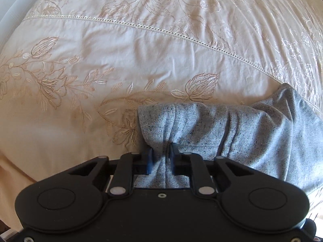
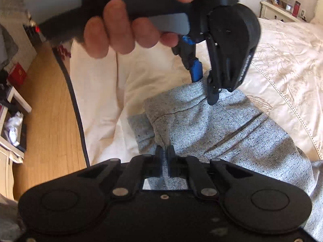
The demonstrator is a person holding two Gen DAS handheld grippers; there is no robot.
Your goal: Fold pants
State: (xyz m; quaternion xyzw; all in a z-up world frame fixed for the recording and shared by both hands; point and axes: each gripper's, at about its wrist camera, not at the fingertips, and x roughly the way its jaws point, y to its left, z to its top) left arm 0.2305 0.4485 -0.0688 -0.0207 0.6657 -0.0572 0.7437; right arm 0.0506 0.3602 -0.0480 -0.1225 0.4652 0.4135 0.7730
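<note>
The grey speckled pants [image 1: 232,133] lie bunched on the cream embroidered bedspread [image 1: 141,50]. My left gripper [image 1: 161,151] is shut on a pinched fold of the pants' edge. In the right wrist view the pants [image 2: 212,125] hang and fold between both grippers. My right gripper [image 2: 166,151] is shut on another fold of the pants. The left gripper also shows in the right wrist view [image 2: 205,86], held by a hand, gripping the far end of the cloth above the bed.
The bed's edge with a dark frame [image 2: 76,111] drops to a wooden floor [image 2: 48,104] at left. Cluttered shelves [image 2: 12,121] stand at far left. A white nightstand [image 2: 278,12] with frames is beyond the bed at top right.
</note>
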